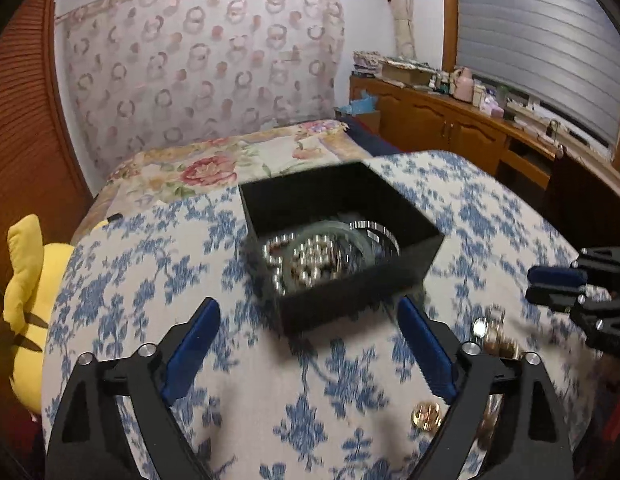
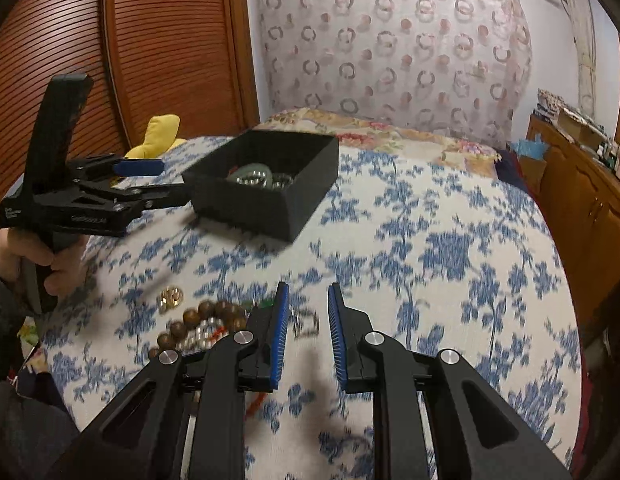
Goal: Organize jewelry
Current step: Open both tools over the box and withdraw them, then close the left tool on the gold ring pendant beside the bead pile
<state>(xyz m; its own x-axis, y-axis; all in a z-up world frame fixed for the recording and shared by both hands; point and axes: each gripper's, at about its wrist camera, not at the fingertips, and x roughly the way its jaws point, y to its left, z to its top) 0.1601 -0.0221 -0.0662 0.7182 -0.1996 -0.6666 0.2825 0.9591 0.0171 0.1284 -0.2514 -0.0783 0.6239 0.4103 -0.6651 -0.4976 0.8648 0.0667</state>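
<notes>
Blue-flowered white woven cloth (image 2: 450, 248) covers the table. Nearest the black square open box (image 1: 350, 280), the left gripper (image 1: 310, 344) gapes wide, empty. Right gripper (image 2: 307, 332) is parted narrowly, empty too. Beside it lie brown wooden beads (image 2: 197, 320) and a round gold brooch (image 2: 170, 297). Farther back, the box holds blurred, shiny silver beads (image 1: 310, 256).

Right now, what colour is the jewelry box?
Black; the jewelry box shows best in the right wrist view.

A blue-flowered cloth (image 1: 237, 360) is spread over the tabletop. A yellow plush toy (image 1: 27, 292) is seen at nine o'clock, a wooden cabinet (image 1: 450, 124) at two o'clock.
</notes>
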